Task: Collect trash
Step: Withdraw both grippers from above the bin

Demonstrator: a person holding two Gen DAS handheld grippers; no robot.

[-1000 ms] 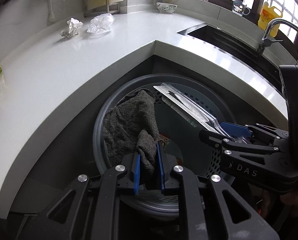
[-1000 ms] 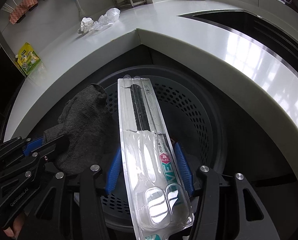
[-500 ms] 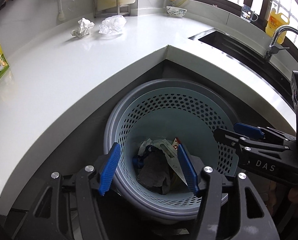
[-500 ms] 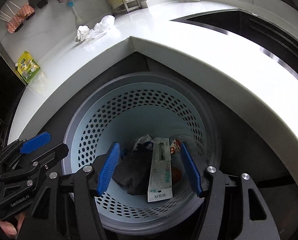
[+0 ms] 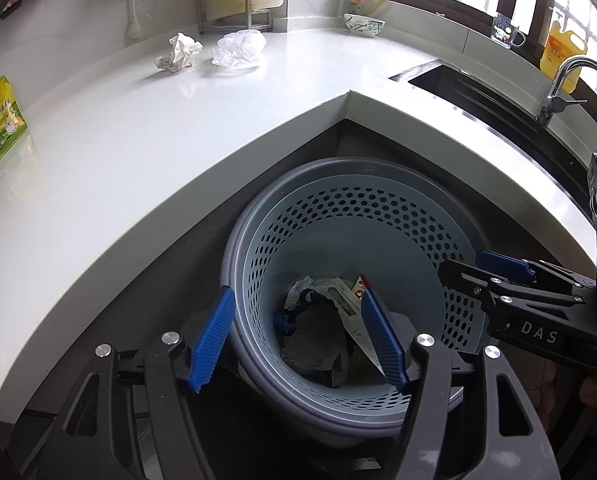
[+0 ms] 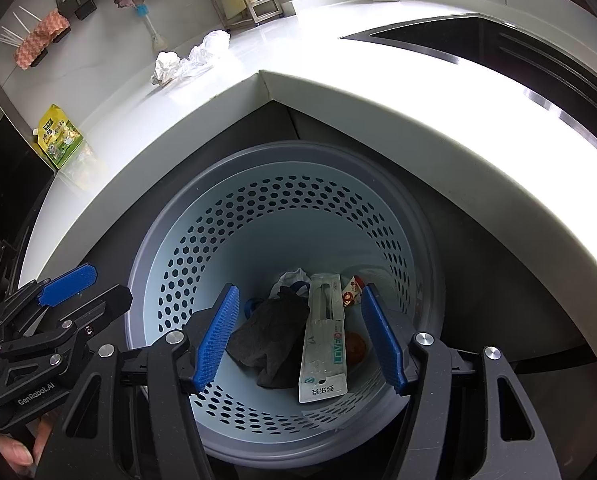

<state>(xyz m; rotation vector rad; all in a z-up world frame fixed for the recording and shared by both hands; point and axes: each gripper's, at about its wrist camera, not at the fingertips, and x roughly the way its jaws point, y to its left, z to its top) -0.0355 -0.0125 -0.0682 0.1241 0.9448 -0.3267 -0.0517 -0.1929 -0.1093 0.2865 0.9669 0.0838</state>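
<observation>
Kitchen corner seen from above, through 2 fisheye wrist cameras.

Left gripper (image 5: 296, 338): jaws spread wide, nothing between the blue pads, poised over the near rim of a perforated pale-blue wastebasket (image 5: 398, 208). In the right wrist view, the same gripper (image 6: 86, 290) at lower left, just beside the basket's rim.

Right gripper (image 6: 298, 340): jaws likewise spread wide and empty, above the wastebasket (image 6: 202, 248). In the left wrist view, this gripper (image 5: 482, 270) reaching in from the right edge, over the basket's right side.

At the bottom of the basket: a dark grey cloth (image 6: 274, 332), crumpled, touching a long clear toothbrush package (image 6: 324, 340) lying to its right. Beside the package, a small red-and-white wrapper (image 6: 352, 288) and a round brownish item, too small to identify. A bit of white paper behind the cloth.

On the white countertop (image 5: 138, 128), well apart from the basket, near the back wall: a crumpled paper ball (image 5: 180, 54) and a crumpled clear plastic bag (image 5: 238, 48), just beside each other. At the counter's far left, a yellow-green pouch (image 5: 0, 120). At right, a dark sink (image 5: 490, 100) with a chrome faucet (image 5: 566, 80).
</observation>
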